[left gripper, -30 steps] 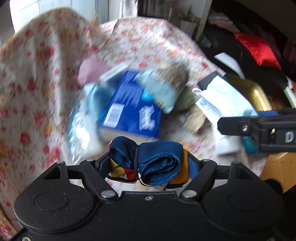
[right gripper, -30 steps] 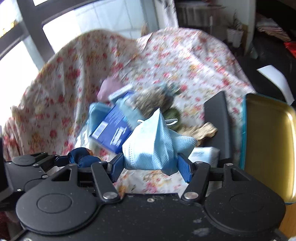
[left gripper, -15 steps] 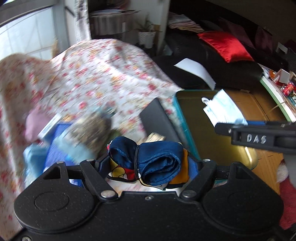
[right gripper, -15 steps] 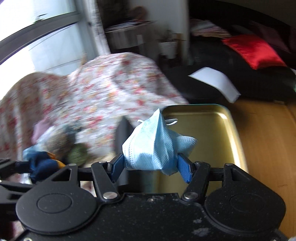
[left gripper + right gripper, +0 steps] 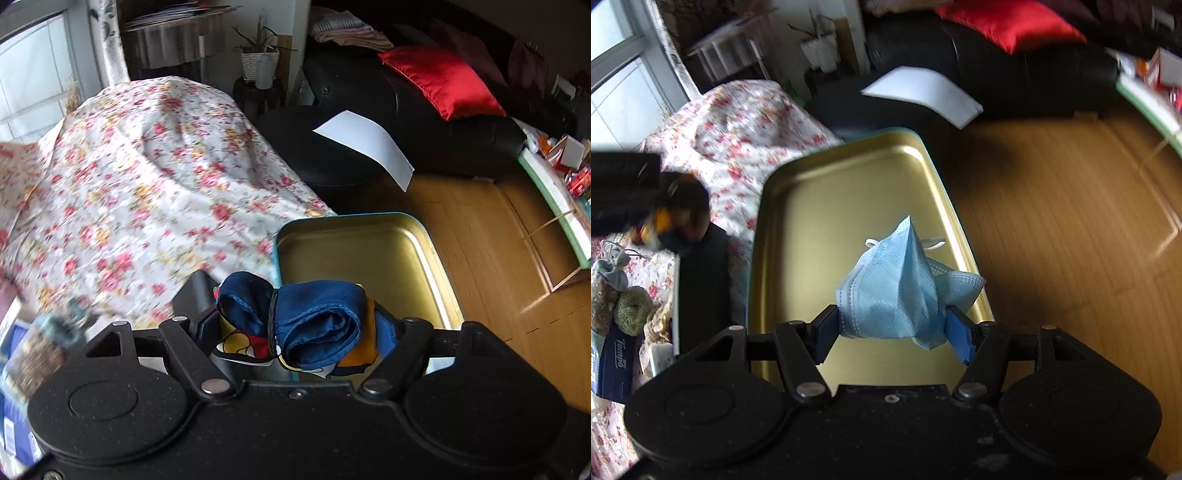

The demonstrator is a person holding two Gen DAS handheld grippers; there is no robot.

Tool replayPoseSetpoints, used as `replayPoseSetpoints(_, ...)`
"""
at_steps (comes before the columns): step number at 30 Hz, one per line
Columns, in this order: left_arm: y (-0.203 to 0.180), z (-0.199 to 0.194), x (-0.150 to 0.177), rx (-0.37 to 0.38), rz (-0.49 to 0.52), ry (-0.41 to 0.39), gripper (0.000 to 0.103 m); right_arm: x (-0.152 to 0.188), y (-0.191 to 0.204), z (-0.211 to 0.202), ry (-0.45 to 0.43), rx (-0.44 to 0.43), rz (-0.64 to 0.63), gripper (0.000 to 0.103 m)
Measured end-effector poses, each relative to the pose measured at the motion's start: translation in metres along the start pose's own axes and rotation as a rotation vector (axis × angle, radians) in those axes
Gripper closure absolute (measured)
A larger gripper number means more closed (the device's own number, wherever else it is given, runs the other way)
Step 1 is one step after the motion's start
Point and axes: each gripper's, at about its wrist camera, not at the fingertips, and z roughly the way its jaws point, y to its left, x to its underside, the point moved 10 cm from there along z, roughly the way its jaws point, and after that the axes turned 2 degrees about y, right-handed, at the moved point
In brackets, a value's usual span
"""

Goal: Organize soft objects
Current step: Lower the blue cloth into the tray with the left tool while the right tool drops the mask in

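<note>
The face mask (image 5: 897, 291) is pinched in my right claw (image 5: 892, 332) above the gold tray (image 5: 812, 206) for dropping; my left claw (image 5: 295, 332) grips a rolled scarf (image 5: 314, 321).

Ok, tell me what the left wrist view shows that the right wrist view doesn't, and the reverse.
Only the left wrist view shows the rolled scarf sharply, clamped in the left gripper, plus folded towels on the sofa. Only the right wrist view shows the face mask clamped in the right gripper over the tray, plus the tissue pack and green scrunchie. Both show the gold tray, flowered sheet, red cushion and white paper.
</note>
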Motion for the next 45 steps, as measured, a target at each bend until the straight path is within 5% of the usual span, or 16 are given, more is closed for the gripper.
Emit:
replayPoseSetpoints(5, -0.020, 0.023, -0.010, 0.011, 0.010, 0.044, 0.027, -0.003, 0.003, -0.005, -0.028, -0.026, 0.001, 0.040)
replayPoseSetpoints(8, -0.025, 0.030, -0.013, 0.008, 0.013, 0.057, 0.025, -0.007, 0.004, -0.008, -0.054, -0.039, 0.010, 0.023)
replayPoseSetpoints(12, -0.026, 0.034, -0.014, -0.007, 0.013, 0.064, 0.022, -0.013, 0.006, -0.009, -0.078, -0.032, 0.001, 0.014)
replayPoseSetpoints(22, -0.019, 0.034, -0.015, 0.029, -0.017, 0.076, 0.018, -0.015, 0.007, -0.004, -0.066, -0.006, -0.020, 0.012)
replayPoseSetpoints(26, -0.028, 0.027, -0.023, 0.040, 0.024, 0.022, 0.010, -0.015, 0.011, -0.005, -0.066, -0.004, -0.034, 0.012)
replayPoseSetpoints(35, -0.029, 0.009, -0.035, 0.041, 0.013, -0.025, 0.010, -0.017, 0.006, -0.005, -0.073, 0.001, -0.039, 0.010)
replayPoseSetpoints(45, 0.024, -0.041, -0.022, 0.007, -0.003, -0.048, 0.010, -0.015, 0.010, -0.004, -0.094, 0.017, -0.039, 0.010)
